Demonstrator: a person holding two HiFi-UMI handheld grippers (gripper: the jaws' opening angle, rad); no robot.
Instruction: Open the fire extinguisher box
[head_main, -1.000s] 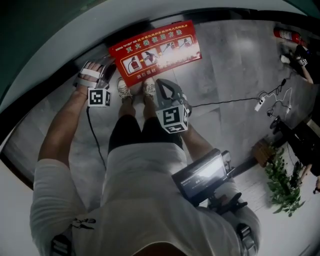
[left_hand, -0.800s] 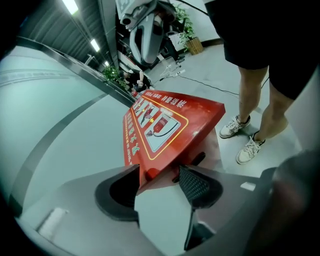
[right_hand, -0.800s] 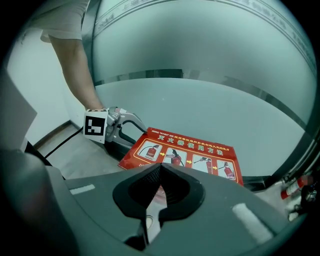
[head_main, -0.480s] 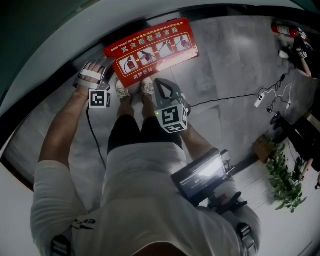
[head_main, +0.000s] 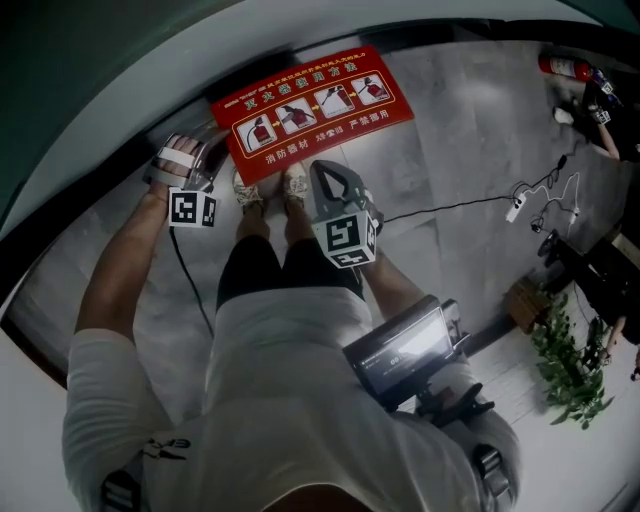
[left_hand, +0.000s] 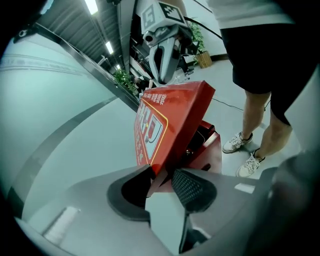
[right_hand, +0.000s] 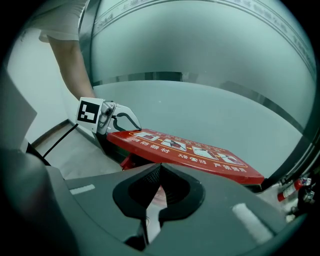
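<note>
Left gripper (left_hand: 162, 176) jaws have just clamped onto red printed box lid (left_hand: 167, 117) edge; lid rising, opening under way. Right gripper (right_hand: 159, 172) pinched together, empty.

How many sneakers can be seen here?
2: one white lace-up sneaker and another beside it, on the person's feet, by the red fire extinguisher box. Distant bystanders' shoes may be hidden.
</note>
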